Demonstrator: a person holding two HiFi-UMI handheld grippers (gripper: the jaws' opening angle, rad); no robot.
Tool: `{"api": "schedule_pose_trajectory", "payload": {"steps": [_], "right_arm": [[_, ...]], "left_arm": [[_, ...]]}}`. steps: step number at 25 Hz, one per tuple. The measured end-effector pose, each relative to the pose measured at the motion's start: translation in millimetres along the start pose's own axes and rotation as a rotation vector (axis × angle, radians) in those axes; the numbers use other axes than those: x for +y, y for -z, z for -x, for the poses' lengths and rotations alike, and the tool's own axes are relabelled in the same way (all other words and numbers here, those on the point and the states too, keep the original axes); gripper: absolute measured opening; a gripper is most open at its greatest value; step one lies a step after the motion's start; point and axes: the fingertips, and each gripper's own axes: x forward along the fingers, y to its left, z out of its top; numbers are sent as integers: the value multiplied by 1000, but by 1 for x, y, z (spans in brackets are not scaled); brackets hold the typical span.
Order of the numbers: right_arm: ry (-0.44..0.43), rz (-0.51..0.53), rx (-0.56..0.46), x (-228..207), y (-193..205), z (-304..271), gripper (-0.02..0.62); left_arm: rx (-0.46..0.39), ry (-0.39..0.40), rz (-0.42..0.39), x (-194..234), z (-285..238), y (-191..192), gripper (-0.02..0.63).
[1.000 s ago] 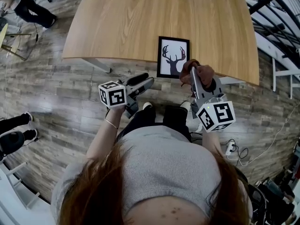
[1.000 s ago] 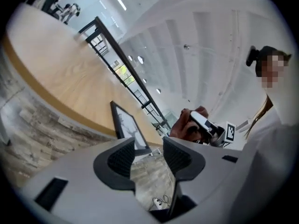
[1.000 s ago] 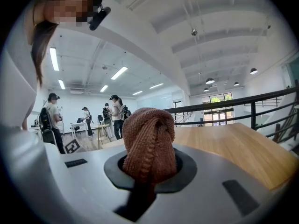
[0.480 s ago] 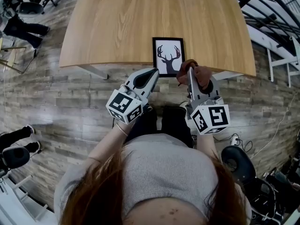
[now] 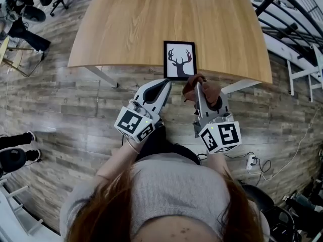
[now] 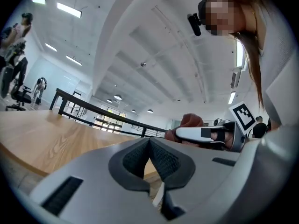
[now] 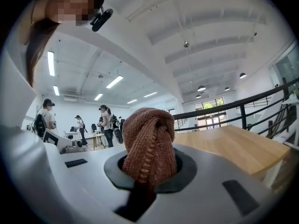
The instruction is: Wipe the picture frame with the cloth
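My right gripper (image 7: 148,171) is clamped on the cloth (image 7: 149,141), which stands out of the jaws as a bunched wad. My left gripper (image 6: 149,149) is squeezed closed on nothing. Both hang off the table (image 5: 126,24), below its near edge in the head view. The frame (image 5: 179,59) lies flat at upper middle of that view, right at that near edge. I can't tell whether its lower end overhangs the lip. That's my main worry: nothing pins the frame, so a stroke dragged toward me could slide it off onto the floor, and a sideways stroke could spin it. With so little cloth pinched, friction could also tug it loose. If I come in too flat, a bare jaw tip might scrape the glass instead of the wad. The frame sits portrait, its long axis running up and down the picture, away from me. The deer's antlers point to the far side and its neck toward me.
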Motion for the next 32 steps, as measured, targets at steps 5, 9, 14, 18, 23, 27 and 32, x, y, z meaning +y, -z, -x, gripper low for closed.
{"api": "schedule_pose_trajectory", "payload": {"steps": [5,9,14,18,23,27,32], "right_arm": [[-34,7,-15,22,6,65,46],[-48,6,-22,43,5,144,46],[-70,42,-43,63,-3,204,46],[-76,82,-75,72,-15,224,46],[-94,88,-112,83,-30,241,46],[-104,85,-115,91,-26,247,46],[-90,86,-113,87,-27,253,46]], "left_arm": [[-6,-15,7,-60,35,12,8],[-38,-86,17,-120,72,24,8],[-50,-128,2,-175,103,28,8],[-72,-132,-30,-191,108,16,8],[-107,-124,-55,-208,111,-1,8],[-82,-94,-39,-215,108,7,8],[-63,-72,-50,-227,102,9,8]]}}
